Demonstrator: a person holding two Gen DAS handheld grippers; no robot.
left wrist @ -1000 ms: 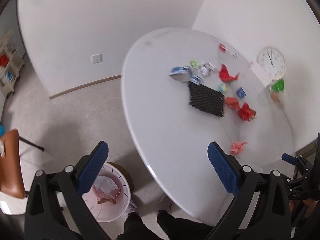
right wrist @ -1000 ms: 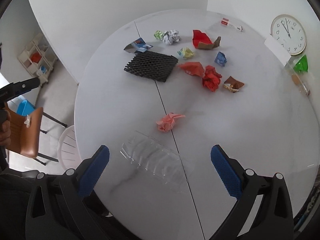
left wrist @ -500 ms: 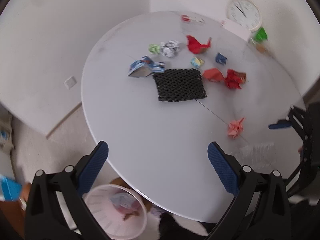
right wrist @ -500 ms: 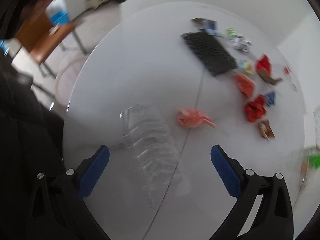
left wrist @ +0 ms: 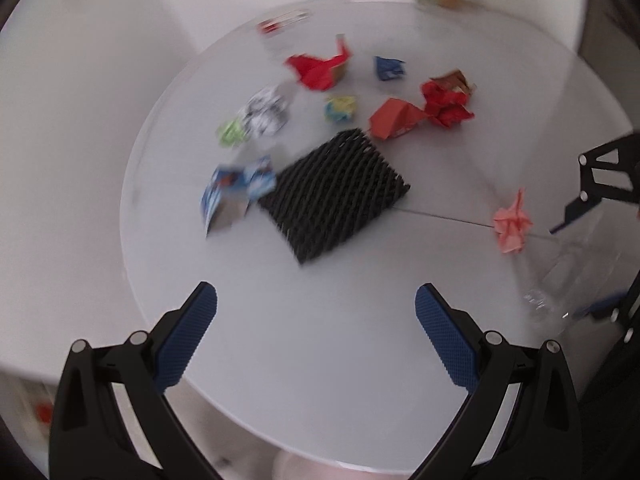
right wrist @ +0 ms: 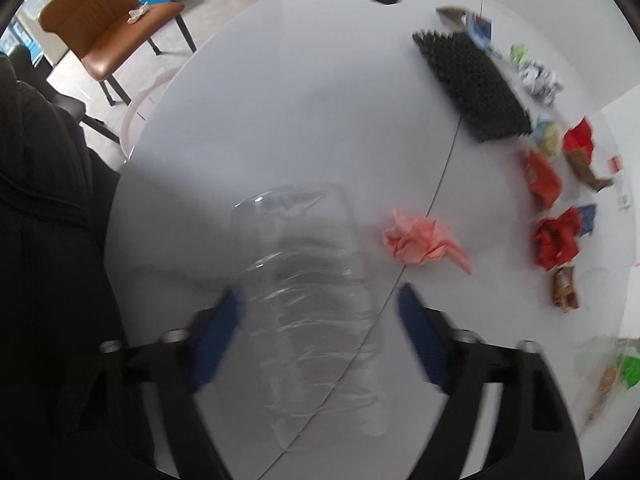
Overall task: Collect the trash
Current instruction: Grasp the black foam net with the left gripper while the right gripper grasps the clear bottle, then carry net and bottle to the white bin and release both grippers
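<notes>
Left wrist view. Left gripper (left wrist: 316, 312) jaws spread wide, nothing between them, over bare white table (left wrist: 320, 360). Black foam mesh (left wrist: 334, 194) at 12 o'clock of the jaws. Scraps beyond it: blue wrapper (left wrist: 236, 190) at 10 o'clock, red paper (left wrist: 320, 66) at 12, pink paper wad (left wrist: 512, 220) at 2. Right gripper (left wrist: 592, 240) at the 3 o'clock edge, straddling the clear plastic tray (left wrist: 560, 276).

Right wrist view. Right gripper (right wrist: 320, 320) points down, jaws closing, with the clear plastic tray (right wrist: 304, 280) between them. Left pad looks against the tray's edge; right pad appears just clear of it. Pink paper wad (right wrist: 424, 240) at 2 o'clock, near but apart. Chair (right wrist: 108, 36) at 10 o'clock.

Doing it well: the tray looks thin and springy, so close squarely across its ribs, squeeze gently, lift straight.
</notes>
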